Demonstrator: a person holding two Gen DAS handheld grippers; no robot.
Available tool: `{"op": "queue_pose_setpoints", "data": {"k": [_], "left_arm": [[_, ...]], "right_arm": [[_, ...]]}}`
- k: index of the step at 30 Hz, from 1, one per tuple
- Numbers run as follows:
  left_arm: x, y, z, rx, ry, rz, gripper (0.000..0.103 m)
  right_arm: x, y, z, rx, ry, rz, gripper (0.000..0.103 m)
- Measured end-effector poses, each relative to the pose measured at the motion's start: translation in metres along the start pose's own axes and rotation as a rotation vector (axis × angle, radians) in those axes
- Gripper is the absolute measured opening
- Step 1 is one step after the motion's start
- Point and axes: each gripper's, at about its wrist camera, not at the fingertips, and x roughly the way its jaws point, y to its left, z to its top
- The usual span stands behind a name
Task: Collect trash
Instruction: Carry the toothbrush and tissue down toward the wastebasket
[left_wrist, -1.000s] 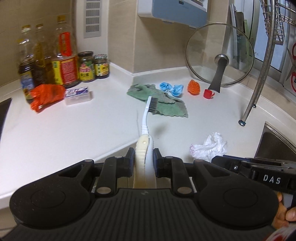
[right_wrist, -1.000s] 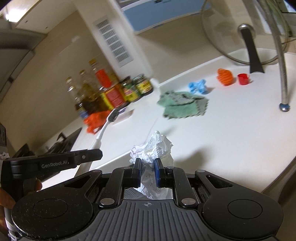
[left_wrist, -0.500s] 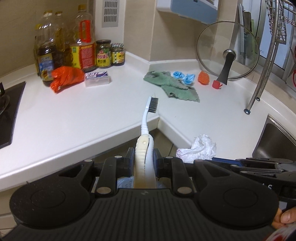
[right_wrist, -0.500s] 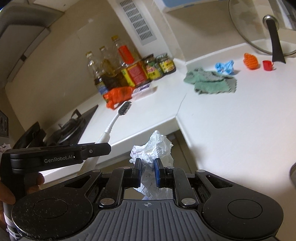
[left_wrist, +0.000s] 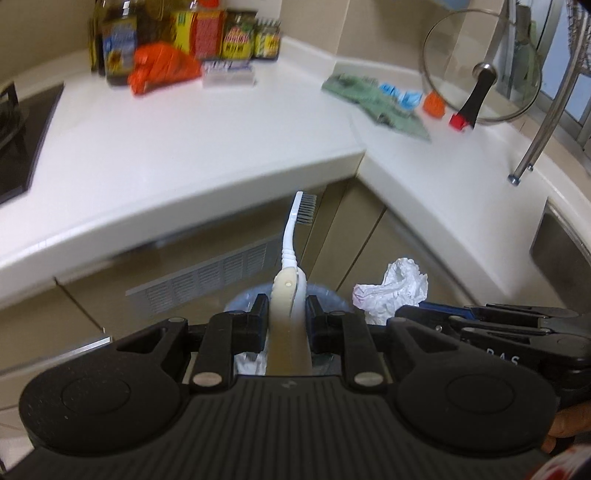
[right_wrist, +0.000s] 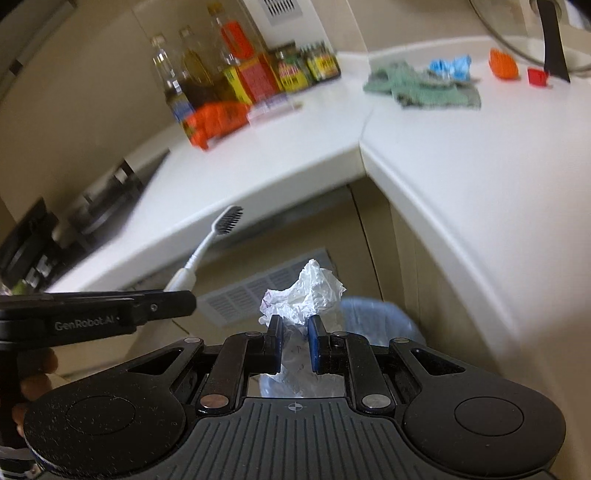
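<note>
Left wrist view: both grippers carry trash above a lined bin at the counter corner.

From its own camera, the left gripper is clamped on the handle of a toothbrush, whose long axis runs straight out toward 12 o'clock, bristled head farthest from the jaws and out over the cabinet front. At about 3 o'clock, the right gripper has its jaws closed on a crumpled white tissue, the wad bulging past the fingertips. The bin, lined in blue plastic, sits under both tools, at 6 o'clock from each grip. The right gripper looks slightly better centred over the opening. Judging by this, the release turns on the toothbrush's length: its head may overhang the far rim.
</note>
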Motion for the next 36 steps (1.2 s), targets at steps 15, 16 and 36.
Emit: {"op": "queue_pose_setpoints", "data": {"k": [15, 16, 36], "left_arm": [[0.088, 0.031, -0.046, -0.124, 0.201, 0.027, 0.018], [0.094, 0.033, -0.048, -0.139, 0.214, 0.024, 0.018], [0.154, 0.029, -0.058, -0.232, 0.277, 0.064, 0.018]], "right_arm": [[0.065, -0.025, -0.04, 0.083, 0.113, -0.148, 0.015], [0.068, -0.027, -0.042, 0.084, 0.115, -0.151, 0.015], [0.088, -0.041, -0.043, 0.104, 0.124, -0.17, 0.015]]}}
